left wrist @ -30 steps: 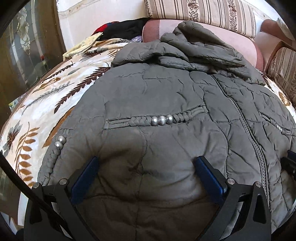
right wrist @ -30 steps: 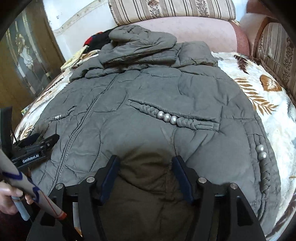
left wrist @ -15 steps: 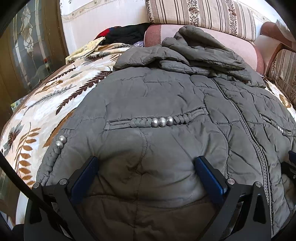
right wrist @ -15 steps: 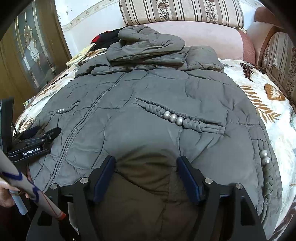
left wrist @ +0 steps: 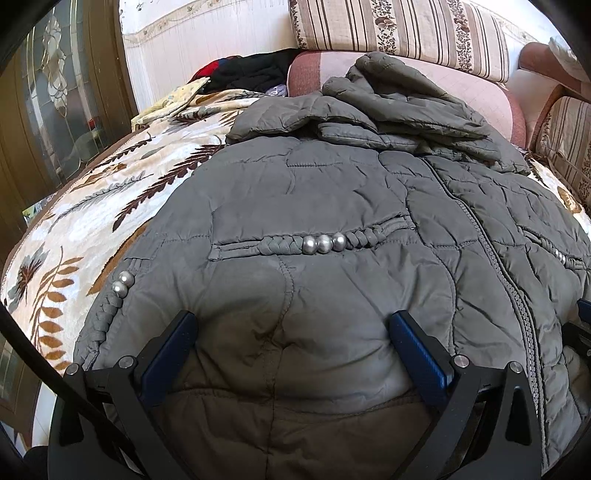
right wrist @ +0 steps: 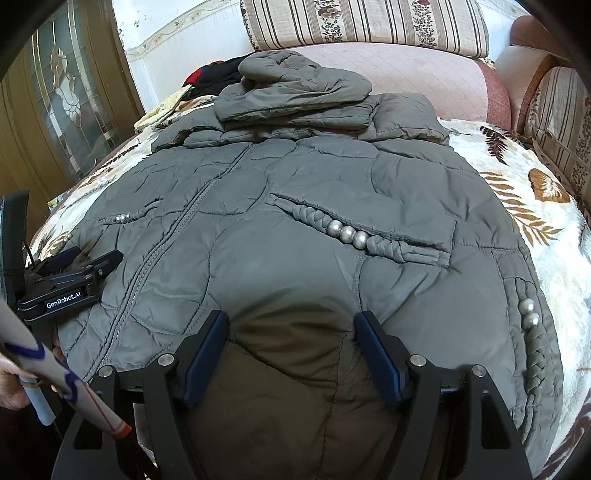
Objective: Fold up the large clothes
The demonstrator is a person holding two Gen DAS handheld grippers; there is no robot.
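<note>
**Bright daylight, strong fisheye bending, dark shade at the near edge**

Both views are lit by daylight, which is seen brightest on the white wall (left wrist: 207, 48) and the striped cushion (right wrist: 362, 26) at the top. The grey quilted jacket (left wrist: 332, 192) is evenly lit across its upper part, and small highlights are picked up on its metal beads (left wrist: 324, 243). A dark brownish shadow is cast over the hem (right wrist: 295, 369) in both views. Straight lines are bent outward by the lens, and the corners are cut off by black vignetting. Focus is held sharp at the centre; slight softening is noted toward the rims. No motion blur is seen.
</note>
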